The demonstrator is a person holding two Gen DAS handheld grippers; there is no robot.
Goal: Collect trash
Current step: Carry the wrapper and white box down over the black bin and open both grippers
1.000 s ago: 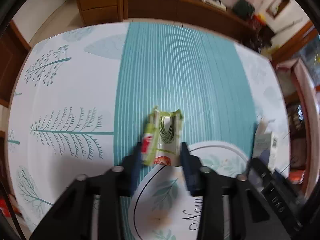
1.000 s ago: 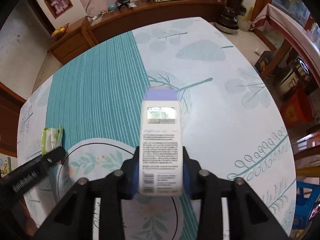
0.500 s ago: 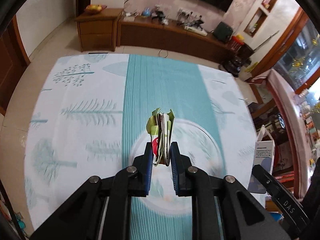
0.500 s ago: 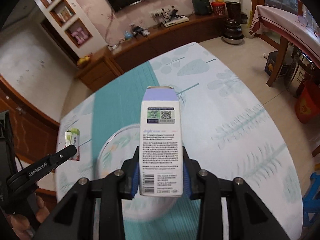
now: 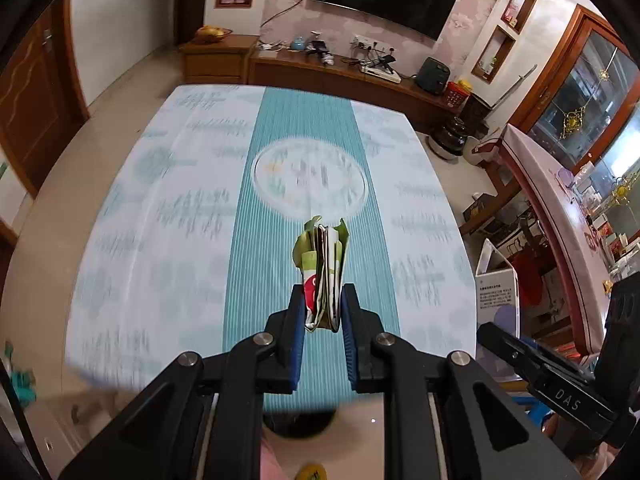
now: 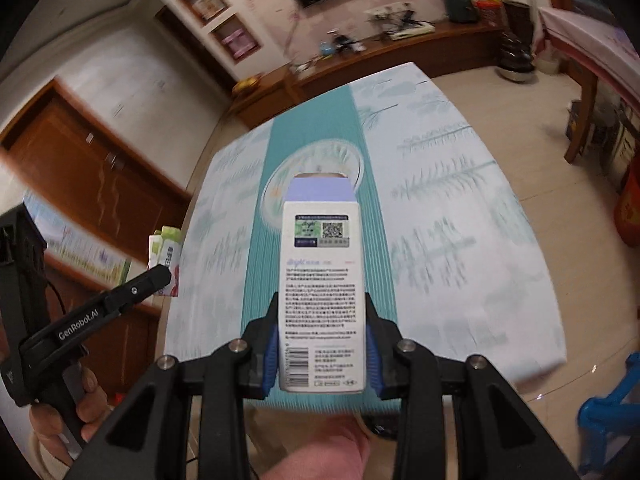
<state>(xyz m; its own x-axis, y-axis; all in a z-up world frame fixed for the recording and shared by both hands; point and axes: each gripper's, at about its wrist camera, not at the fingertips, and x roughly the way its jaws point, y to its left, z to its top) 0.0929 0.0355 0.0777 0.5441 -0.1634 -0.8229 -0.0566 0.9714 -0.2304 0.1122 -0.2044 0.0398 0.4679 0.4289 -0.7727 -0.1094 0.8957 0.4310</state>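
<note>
My left gripper [image 5: 322,307] is shut on a crumpled green and white snack wrapper [image 5: 322,268] and holds it in the air above the near end of the table [image 5: 168,216]. My right gripper [image 6: 322,334] is shut on a white and lilac carton box [image 6: 322,280] with printed text and a QR code, also held above the table's near edge. The box [image 5: 496,296] and right gripper also show at the right of the left wrist view. The wrapper [image 6: 165,254] and left gripper show at the left of the right wrist view.
The table has a white and teal tree-print cloth with a round emblem [image 5: 310,178]. A wooden sideboard [image 5: 332,76] with clutter stands behind it under a TV. A wooden door [image 6: 92,184] is at left, a blue plastic stool [image 6: 612,412] on the floor at right.
Both grippers have lifted and pulled back from the table with their items. The table now looks farther away and its near edge shows. The left gripper closed on the wrapper a second ago.
</note>
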